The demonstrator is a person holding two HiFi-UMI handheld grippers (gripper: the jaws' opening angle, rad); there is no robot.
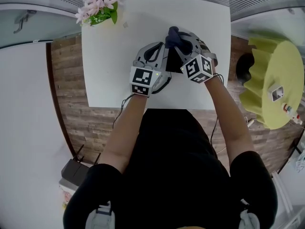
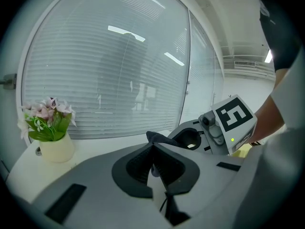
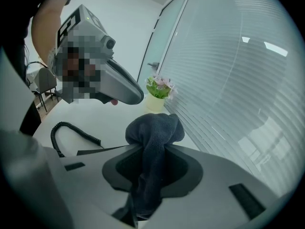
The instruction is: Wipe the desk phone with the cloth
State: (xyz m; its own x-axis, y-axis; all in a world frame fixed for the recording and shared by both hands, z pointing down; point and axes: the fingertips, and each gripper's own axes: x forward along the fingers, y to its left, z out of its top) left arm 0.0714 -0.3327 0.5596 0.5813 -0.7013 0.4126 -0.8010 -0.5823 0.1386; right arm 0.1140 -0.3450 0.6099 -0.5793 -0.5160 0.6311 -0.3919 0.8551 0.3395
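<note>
Closest in, the person's black shirt [image 1: 176, 175] fills the bottom of the head view, and both bare forearms reach forward over the white counter [image 1: 109, 66].

On the right, the right hand-held gripper [image 1: 180, 41] is pinching the dark cloth [image 1: 173, 34]. Its own view makes that plain: the jaws of the right hand-held gripper [image 3: 152, 149] are clamped on the cloth [image 3: 155, 130], which bunches into a rounded wad above the tips and trails down between the dark pads.

Over to the left hand-held gripper [image 1: 153, 49], sitting just beside its partner. In the left gripper view, the left hand-held gripper [image 2: 153, 149] has its pads pressed together at the tips, and I see nothing caught between them. A corner of the cloth [image 2: 157, 138] peeks up just past them.

The phone [image 1: 172, 61] shows as a black shape between the two hand-held grippers, largely covered by them, so I cannot tell whether the cloth touches it. Its coiled cord [image 3: 66, 130] snakes across the counter in the right gripper view.

At the far left corner of the counter stands a pale pot of pink flowers [image 1: 99, 8]. Slatted blinds [image 2: 119, 80] run behind it. Wood flooring [image 1: 66, 94] shows beside the counter.
</note>
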